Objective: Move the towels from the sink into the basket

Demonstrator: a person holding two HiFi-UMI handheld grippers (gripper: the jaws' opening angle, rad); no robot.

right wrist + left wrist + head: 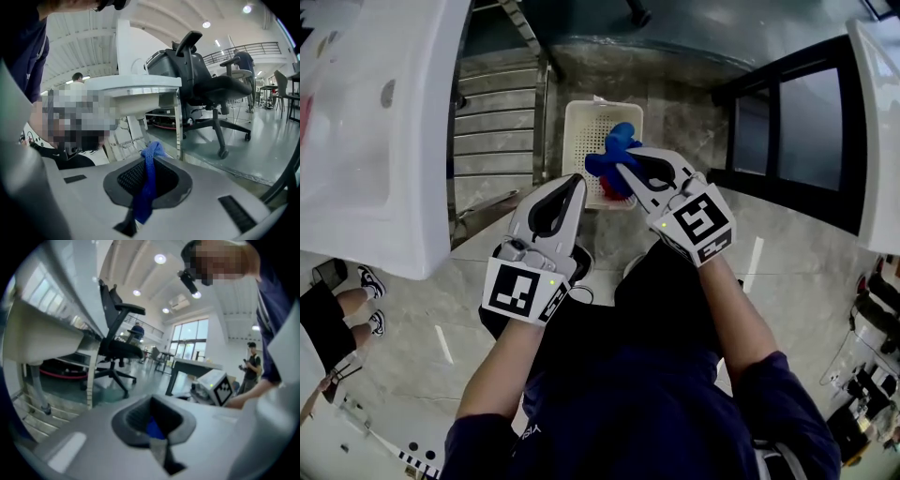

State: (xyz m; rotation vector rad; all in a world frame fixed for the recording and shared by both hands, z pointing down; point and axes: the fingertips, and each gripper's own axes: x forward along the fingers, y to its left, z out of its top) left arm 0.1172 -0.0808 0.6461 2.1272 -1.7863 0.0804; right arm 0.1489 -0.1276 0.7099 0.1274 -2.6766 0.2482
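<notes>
right claw: clenched on blue towel | towel hangs above near edge of white basket | left claw: jaws together, I see a blue patch in the gap, can't tell what

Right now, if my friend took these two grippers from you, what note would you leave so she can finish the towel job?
Right gripper: shut on the blue towel, holding it over the basket.
Left gripper: jaws together with blue cloth between them, seemingly a corner of the same towel.
Basket: on the floor, with something red lying in it.
Done: the blue towel is out of the sink.
Left: lower it into the basket, let go, then check the sink. From here I cannot tell whether more towels wait in it.
</notes>
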